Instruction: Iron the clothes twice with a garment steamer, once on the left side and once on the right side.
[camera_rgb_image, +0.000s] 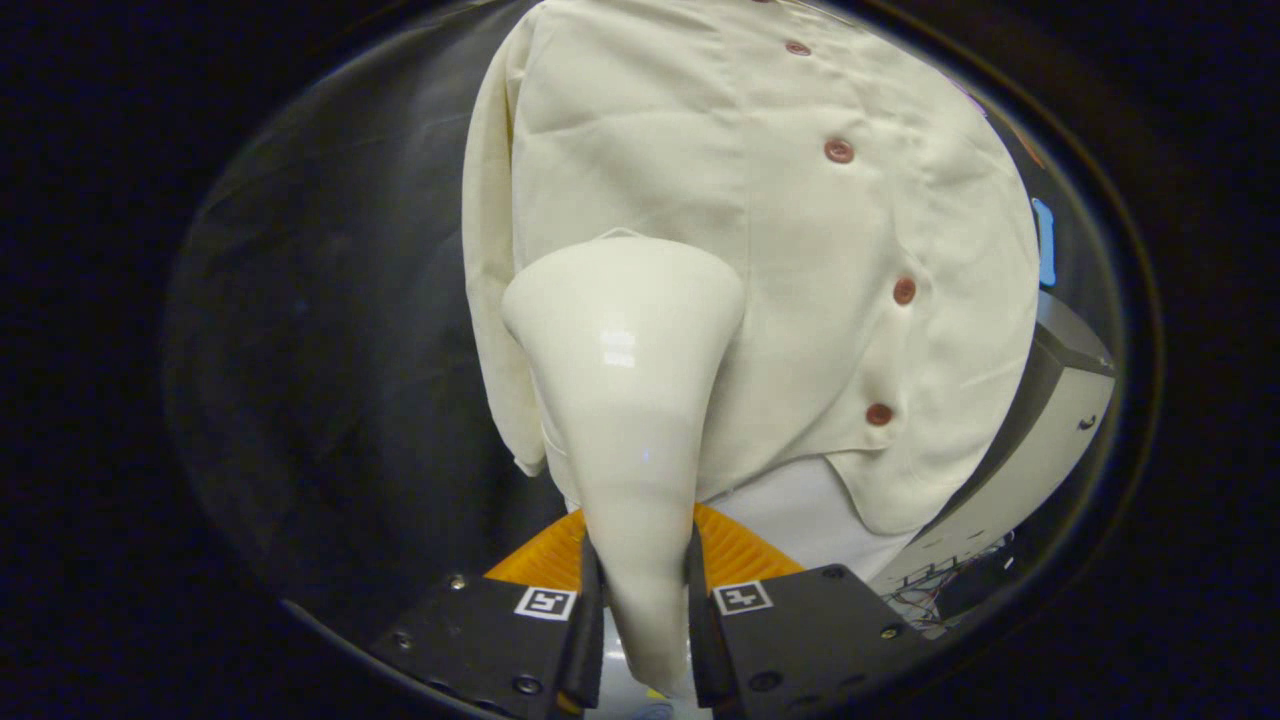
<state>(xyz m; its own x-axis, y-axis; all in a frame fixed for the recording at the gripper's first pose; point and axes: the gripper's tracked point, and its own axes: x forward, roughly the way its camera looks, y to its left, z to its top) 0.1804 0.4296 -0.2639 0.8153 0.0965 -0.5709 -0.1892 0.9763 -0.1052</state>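
Steamer head against the shirt's left panel

Your gripper (645, 600) clamps both fingers on the garment steamer (625, 400) handle, so its wide head faces the hanging shirt (800, 230), beside the button row, for even steaming.

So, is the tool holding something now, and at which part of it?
Yes. The tool is shut on the steamer, with both fingers pressing the narrow handle end. The wide head lies against the shirt, beside its row of buttons.
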